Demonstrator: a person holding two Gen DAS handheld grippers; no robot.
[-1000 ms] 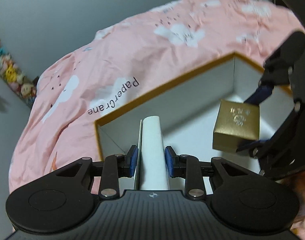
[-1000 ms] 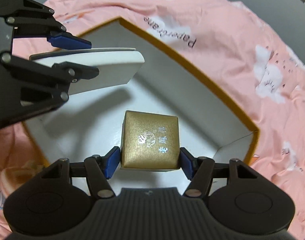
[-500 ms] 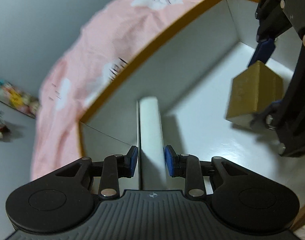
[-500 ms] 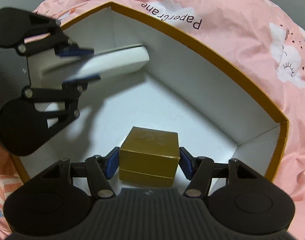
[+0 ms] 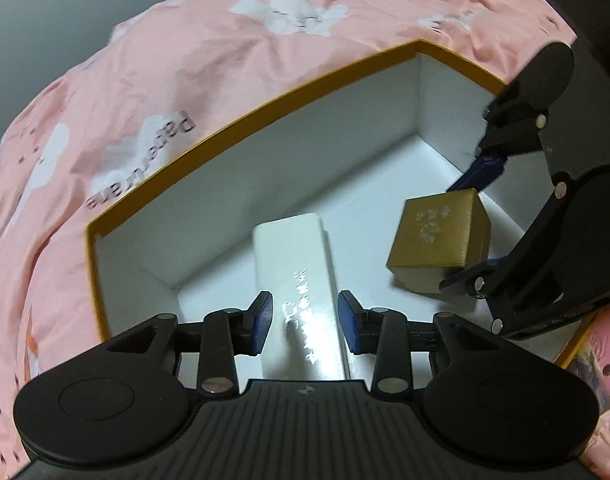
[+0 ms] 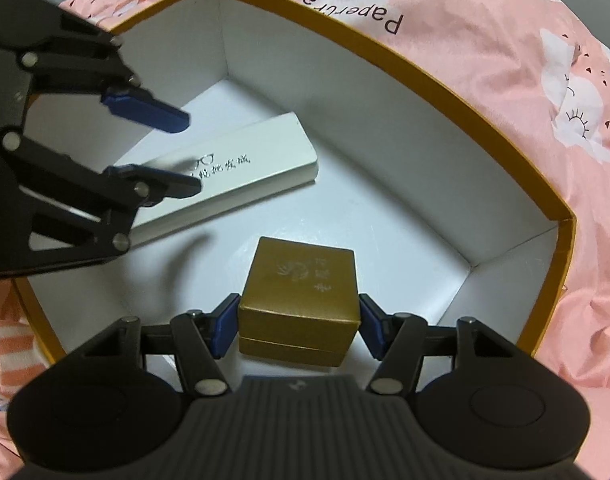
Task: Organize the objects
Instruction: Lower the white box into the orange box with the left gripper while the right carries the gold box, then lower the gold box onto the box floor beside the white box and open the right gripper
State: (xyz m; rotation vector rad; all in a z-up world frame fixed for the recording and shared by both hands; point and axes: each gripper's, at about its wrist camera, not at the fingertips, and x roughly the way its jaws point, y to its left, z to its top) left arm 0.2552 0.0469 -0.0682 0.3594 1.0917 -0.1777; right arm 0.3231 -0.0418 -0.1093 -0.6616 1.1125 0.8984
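My left tool (image 5: 305, 317) is now standing spread, clear of the white case (image 5: 299, 276), which it was pinching half a second ago; the case is lying flat on the floor of the open box (image 6: 389, 68). My right tool (image 6: 299, 326) is still pinching the gold box (image 6: 301, 300), resting it on the same floor, near the case.

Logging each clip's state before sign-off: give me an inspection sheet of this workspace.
Surface: pink cloud-print bedspread printed "PaperCrane".
Job's things: open white storage box with orange rim; long white box lying flat on its floor; gold cube box beside it, apart.
Clutter: striped orange-white fabric at one edge.
Grippers: left gripper open, pads clear of the long white box; right gripper pads at the gold cube box's sides, contact unclear.
Cables: nothing seen.
Surroundings: grey wall.
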